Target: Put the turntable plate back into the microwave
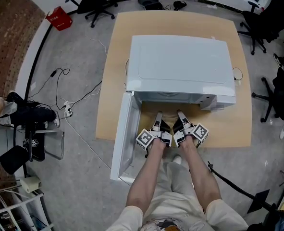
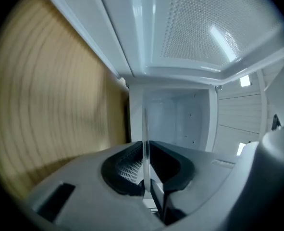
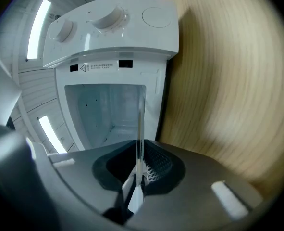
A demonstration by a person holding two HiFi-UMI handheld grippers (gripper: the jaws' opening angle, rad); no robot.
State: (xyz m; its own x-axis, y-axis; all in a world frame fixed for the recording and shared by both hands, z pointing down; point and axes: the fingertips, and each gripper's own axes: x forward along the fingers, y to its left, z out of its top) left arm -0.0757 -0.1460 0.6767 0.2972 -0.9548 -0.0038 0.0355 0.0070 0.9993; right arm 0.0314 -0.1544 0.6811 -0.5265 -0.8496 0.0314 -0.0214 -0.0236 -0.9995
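Head view: left gripper (image 1: 157,123), right gripper (image 1: 181,123) at open microwave (image 1: 180,66) mouth, over table (image 1: 228,124). Both sets of fingers pinch turntable plate (image 2: 144,129) rim. Step: insertion. Next: you push straight in, lower it centred, release.

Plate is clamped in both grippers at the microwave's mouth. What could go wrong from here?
1. The left gripper and right gripper each pinch only the thin glass rim of the plate; it may slip or tip going in.
2. The plate barely shows in the head view, so its far edge could knock the microwave opening.
3. The open door stands close beside the left gripper and could be bumped.
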